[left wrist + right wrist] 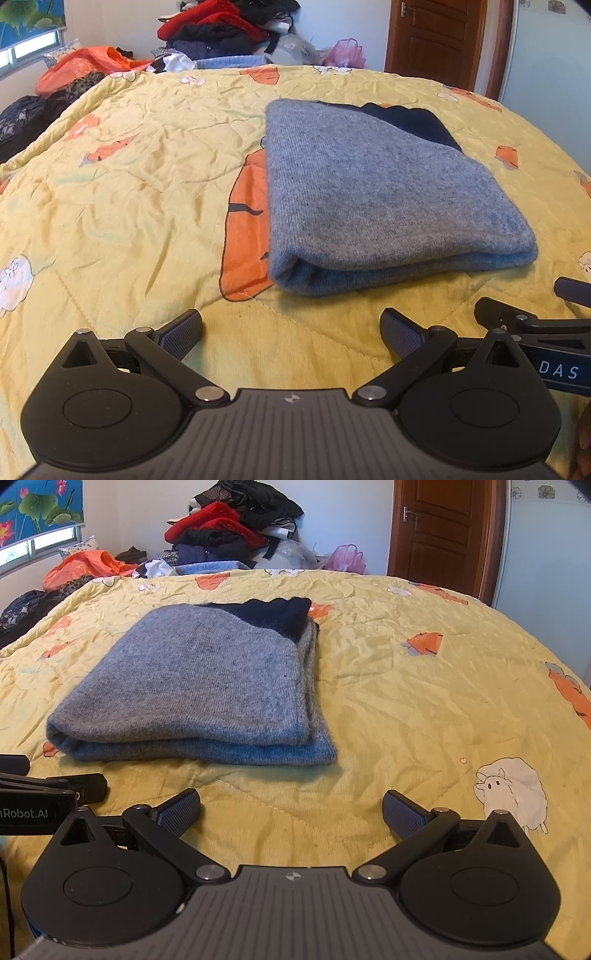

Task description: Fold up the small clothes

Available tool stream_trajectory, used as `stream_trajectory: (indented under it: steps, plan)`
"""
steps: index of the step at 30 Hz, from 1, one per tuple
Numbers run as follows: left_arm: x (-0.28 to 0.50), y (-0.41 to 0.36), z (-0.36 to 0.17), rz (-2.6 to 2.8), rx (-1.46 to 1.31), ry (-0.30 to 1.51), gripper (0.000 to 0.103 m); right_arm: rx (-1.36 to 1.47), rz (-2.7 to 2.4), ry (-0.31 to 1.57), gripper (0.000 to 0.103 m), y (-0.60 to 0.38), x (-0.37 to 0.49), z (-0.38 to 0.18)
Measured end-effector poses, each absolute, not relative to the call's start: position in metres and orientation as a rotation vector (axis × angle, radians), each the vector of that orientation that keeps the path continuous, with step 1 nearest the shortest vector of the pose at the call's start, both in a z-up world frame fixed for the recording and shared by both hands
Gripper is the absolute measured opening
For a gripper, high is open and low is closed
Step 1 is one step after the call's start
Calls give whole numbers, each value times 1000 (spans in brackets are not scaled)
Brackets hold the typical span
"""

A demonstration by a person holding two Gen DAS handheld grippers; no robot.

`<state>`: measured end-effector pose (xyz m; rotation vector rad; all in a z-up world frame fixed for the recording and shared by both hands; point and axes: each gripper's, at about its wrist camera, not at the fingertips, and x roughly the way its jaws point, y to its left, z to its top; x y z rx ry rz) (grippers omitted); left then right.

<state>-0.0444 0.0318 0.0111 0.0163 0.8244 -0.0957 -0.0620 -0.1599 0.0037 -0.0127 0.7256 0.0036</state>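
Observation:
A grey knit garment (pixel 376 199) lies folded into a thick rectangle on the yellow quilt (pixel 140 206), with a dark navy part (pixel 413 122) showing at its far end. It also shows in the right wrist view (pixel 199 686), navy part (pixel 273 613) at the back. My left gripper (pixel 291 332) is open and empty, just short of the garment's near edge. My right gripper (pixel 291 812) is open and empty, near the garment's right front corner. The right gripper's fingers (pixel 524 317) show at the right edge of the left wrist view.
A pile of red, black and blue clothes (pixel 221 33) stands behind the bed's far edge, also in the right wrist view (pixel 236 528). Orange cloth (pixel 85 66) lies at the far left. A wooden door (pixel 439 531) is at the back right.

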Motion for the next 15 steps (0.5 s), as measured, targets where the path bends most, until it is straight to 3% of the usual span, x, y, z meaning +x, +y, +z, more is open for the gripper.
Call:
stream_trajectory:
  steps: [7,15]
  plan:
    - [-48,33,14,-113,12,830,103,32,14,730,103,-164,-63,11]
    - [-61,56,49,-156,-51,710,103,15,35,663,103,-178,-65,39]
